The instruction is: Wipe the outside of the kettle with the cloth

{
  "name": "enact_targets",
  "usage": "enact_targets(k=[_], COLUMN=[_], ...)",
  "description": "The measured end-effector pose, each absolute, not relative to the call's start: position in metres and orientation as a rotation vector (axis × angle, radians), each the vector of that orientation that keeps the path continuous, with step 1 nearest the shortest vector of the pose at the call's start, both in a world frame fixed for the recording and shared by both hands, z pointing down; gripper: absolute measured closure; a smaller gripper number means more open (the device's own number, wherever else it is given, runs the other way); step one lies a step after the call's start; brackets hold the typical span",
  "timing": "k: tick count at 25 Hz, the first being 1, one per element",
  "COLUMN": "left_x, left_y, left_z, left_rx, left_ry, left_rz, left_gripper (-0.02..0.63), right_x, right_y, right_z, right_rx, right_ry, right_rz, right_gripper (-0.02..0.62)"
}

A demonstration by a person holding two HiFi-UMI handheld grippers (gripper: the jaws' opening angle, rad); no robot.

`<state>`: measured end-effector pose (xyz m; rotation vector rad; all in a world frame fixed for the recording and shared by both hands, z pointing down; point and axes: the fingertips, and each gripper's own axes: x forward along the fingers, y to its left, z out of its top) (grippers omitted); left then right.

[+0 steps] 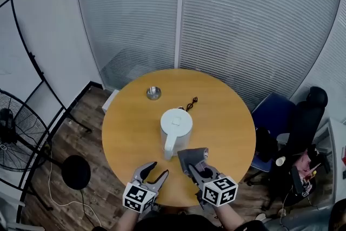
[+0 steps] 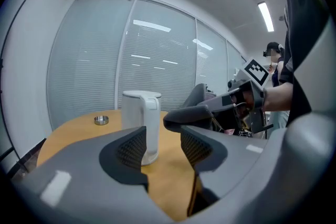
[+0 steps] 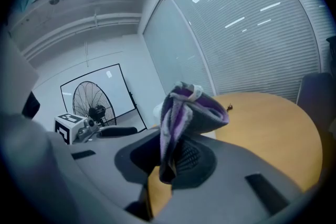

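Observation:
A white electric kettle (image 1: 175, 128) stands upright near the middle of the round wooden table (image 1: 130, 132), handle toward me; it also shows in the left gripper view as the kettle (image 2: 140, 122). My right gripper (image 1: 198, 170) is shut on a grey cloth (image 1: 192, 158), held just in front of the kettle's right side. In the right gripper view the cloth (image 3: 184, 118) bunches up between the jaws and hides most of the kettle. My left gripper (image 1: 155, 173) is open and empty, near the table's front edge, left of the kettle's handle.
A small round metal dish (image 1: 153, 93) sits at the back of the table, and a small dark object (image 1: 192, 101) lies behind the kettle. An office chair (image 1: 286, 127) stands to the right. A floor fan (image 1: 16, 127) and a round stand base (image 1: 75, 171) are at the left.

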<state>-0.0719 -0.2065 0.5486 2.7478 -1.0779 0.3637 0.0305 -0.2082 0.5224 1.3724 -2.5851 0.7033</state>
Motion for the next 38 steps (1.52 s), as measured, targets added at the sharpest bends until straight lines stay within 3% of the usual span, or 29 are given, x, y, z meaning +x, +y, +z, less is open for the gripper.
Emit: enact_targets(k=[16,23,38], left_x=[-0.034,-0.033,-0.038], left_y=[-0.268,-0.273,-0.275], left_z=[0.556,0.562,0.563], left_rx=[2.978,2.949,2.860], left_ry=[-0.630,-0.715,-0.921], left_rz=[0.464,0.443,0.418], left_gripper=[0.409,0.423,0.451], right_x=[0.015,0.014,0.013], right_y=[-0.270,-0.289,-0.303], right_z=[0.492,0.485,0.590], right_rx=[1.590,1.585,1.413], right_ry=[-2.510,-2.565,-2.510], right_rz=[0.614,0.658,0.971], right_gripper=[0.554,0.554,0.553])
